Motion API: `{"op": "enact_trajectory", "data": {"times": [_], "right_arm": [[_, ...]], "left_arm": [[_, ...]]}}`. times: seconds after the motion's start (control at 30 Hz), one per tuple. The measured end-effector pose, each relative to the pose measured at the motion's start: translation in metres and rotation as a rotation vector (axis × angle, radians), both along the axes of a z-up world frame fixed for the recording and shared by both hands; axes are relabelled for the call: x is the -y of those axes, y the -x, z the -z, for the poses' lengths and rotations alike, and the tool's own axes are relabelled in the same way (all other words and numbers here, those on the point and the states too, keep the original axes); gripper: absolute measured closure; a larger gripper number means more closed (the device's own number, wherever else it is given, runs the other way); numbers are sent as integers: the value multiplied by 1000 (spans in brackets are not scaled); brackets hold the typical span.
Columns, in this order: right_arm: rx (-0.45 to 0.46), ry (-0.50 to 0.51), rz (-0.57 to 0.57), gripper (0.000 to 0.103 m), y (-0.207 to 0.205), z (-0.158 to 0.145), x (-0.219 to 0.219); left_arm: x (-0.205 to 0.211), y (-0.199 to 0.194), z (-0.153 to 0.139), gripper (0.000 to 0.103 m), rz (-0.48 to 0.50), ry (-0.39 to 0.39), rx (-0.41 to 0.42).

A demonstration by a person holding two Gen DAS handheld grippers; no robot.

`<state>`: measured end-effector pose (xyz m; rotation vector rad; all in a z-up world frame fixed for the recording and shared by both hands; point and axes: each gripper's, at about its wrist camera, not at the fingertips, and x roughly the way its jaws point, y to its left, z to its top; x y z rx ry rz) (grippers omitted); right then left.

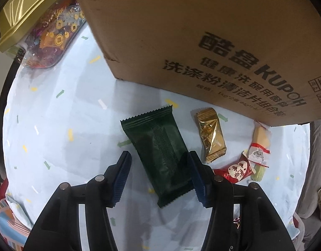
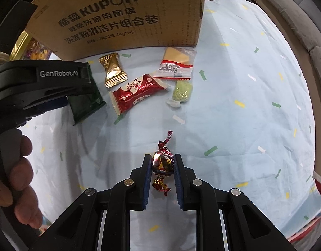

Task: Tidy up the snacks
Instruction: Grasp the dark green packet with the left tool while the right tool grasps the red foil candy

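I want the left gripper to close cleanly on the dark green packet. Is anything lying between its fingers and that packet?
Nothing visible does. The left gripper stands open around the dark green packet; the gold candy lies apart, outside.

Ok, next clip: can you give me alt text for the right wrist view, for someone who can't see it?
The right gripper is closed on a foil-wrapped twist candy above a pale blue patterned cloth. Ahead, a gold packet, red packet and other snacks lie before a cardboard box; the left gripper reaches over a dark green packet.

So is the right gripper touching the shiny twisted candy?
Touching. The right wrist view shows the right gripper with both pads pressed against the foil-wrapped candy.
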<state>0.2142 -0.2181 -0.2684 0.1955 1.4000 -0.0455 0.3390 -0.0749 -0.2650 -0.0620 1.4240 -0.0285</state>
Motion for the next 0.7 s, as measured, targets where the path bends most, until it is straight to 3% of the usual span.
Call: {"op": "enact_trajectory", "data": {"times": [0.23,0.4,0.7], "right_arm": [[-6,-10,13,81,-2,1,2],[-5,-16,17,81,-3,4,5],[3,-21,15,81,0,10,8]], "left_arm": [[20,-4,13,46,15,-35,8],[20,1,11,56,24,-45,46],[-7,30,7,58,24,-31,63]]}}
